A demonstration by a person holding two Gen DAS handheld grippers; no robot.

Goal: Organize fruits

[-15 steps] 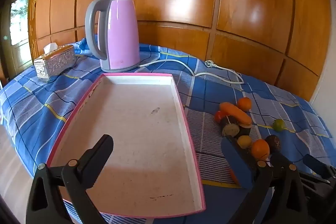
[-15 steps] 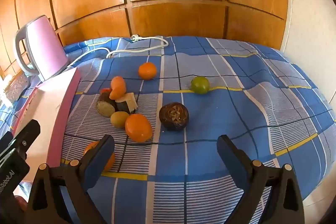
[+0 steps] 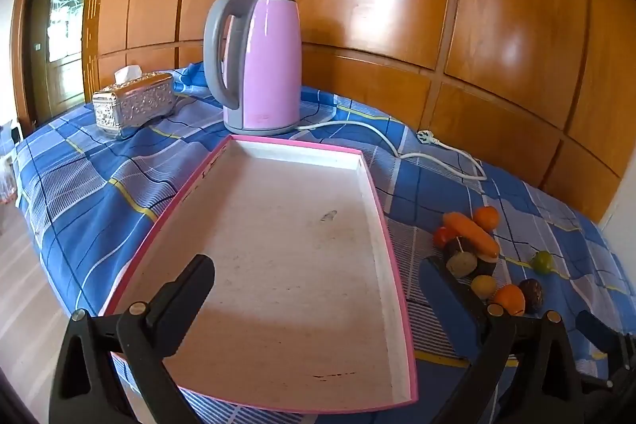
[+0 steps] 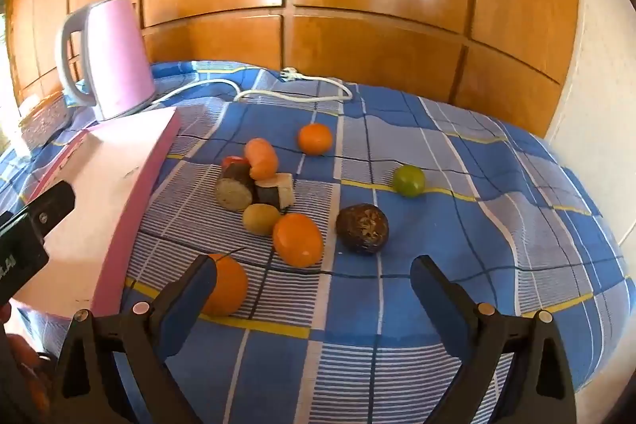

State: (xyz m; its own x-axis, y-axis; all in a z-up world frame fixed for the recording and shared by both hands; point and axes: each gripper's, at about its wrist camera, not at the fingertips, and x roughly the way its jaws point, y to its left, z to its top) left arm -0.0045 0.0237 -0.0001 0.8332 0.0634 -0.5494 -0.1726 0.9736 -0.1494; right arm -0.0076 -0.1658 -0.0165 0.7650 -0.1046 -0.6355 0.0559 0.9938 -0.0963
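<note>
A pink-rimmed white tray [image 3: 369,181] lies empty on the blue plaid cloth; its pink side shows in the right wrist view [image 4: 135,193]. Several fruits lie to its right: an orange [image 4: 297,234], a second orange [image 4: 226,289] by my left finger, a dark brown fruit [image 4: 362,228], a green lime [image 4: 408,180], a far orange [image 4: 315,138] and a small pile [image 4: 254,181]. The pile also shows in the left wrist view [image 3: 469,245]. My left gripper [image 3: 318,285] is open over the tray's near end. My right gripper [image 4: 314,283] is open and empty just short of the fruits.
A pink electric kettle [image 3: 258,62] stands behind the tray, its white cord [image 3: 397,146] trailing right across the cloth. A silver tissue box [image 3: 133,104] sits at the far left. Wooden wall panels back the table. The table edge drops off at the left.
Both grippers have moved forward and lower; the tray and fruits look nearer. My right gripper now frames the near oranges. Nothing has been picked up.
</note>
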